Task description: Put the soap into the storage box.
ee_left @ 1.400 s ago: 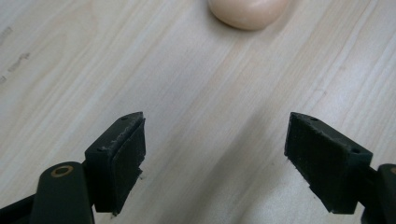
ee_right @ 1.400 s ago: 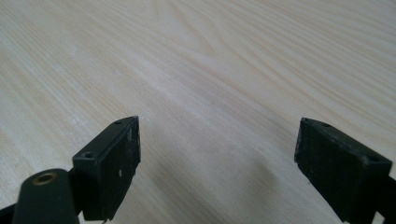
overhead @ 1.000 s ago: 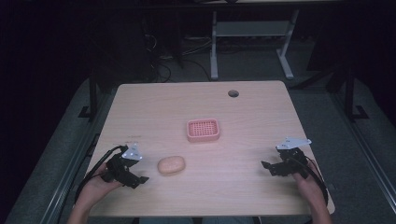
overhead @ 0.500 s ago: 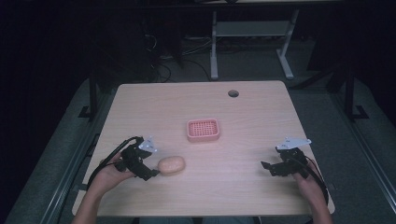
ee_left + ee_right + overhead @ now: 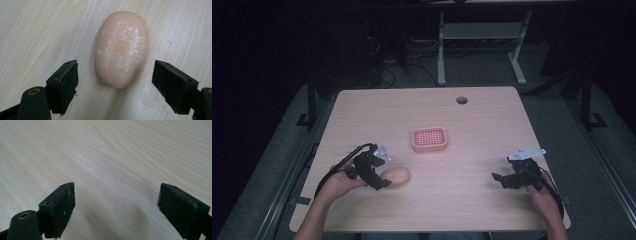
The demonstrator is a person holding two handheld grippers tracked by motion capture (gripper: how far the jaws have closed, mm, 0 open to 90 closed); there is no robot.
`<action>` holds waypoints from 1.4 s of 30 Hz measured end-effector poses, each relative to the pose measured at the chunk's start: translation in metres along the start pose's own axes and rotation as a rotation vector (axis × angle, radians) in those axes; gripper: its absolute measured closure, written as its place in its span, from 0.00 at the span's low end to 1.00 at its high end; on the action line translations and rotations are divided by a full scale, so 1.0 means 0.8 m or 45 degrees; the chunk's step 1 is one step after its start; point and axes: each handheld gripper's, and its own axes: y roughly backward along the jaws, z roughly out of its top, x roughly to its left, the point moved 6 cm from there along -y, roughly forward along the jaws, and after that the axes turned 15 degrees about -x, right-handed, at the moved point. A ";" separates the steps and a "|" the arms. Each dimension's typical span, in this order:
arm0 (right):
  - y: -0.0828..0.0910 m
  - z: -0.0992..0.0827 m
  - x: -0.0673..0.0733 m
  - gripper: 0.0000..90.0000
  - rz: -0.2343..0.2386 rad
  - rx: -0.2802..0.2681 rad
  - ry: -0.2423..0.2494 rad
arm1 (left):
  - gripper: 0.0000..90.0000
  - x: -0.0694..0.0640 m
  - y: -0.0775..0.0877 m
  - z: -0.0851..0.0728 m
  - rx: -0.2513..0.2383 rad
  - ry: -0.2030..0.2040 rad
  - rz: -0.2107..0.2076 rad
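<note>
A peach-coloured oval soap bar with white speckles lies on the wooden table at the front left. My left gripper stands open right at its left end. In the left gripper view the soap bar lies just ahead of the two spread jaws, and its near end reaches between them without touching either. My left gripper holds nothing. My right gripper is open at the front right, low over bare wood; its midpoint has nothing between the jaws.
A small pink perforated dish sits at the table's middle, behind and to the right of the soap. A round cable hole lies near the far edge. Dark floor and a white desk frame lie beyond the table.
My left gripper has moved right and forward from the front left corner up to the soap bar's left end. The right gripper has stayed in place.
</note>
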 end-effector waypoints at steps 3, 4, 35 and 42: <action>0.000 0.000 0.000 0.15 0.001 0.002 0.002 | 0.23 -0.001 -0.006 0.002 0.023 -0.012 -0.012; 0.000 0.000 0.000 0.15 0.005 0.004 0.008 | 0.23 -0.001 -0.008 0.003 0.026 -0.012 -0.014; -0.002 0.002 0.000 0.15 0.026 -0.007 0.009 | 0.32 -0.003 -0.055 0.016 0.147 -0.050 -0.120; -0.002 0.002 0.000 0.15 0.028 -0.011 0.008 | 0.33 -0.003 -0.058 0.015 0.157 -0.048 -0.124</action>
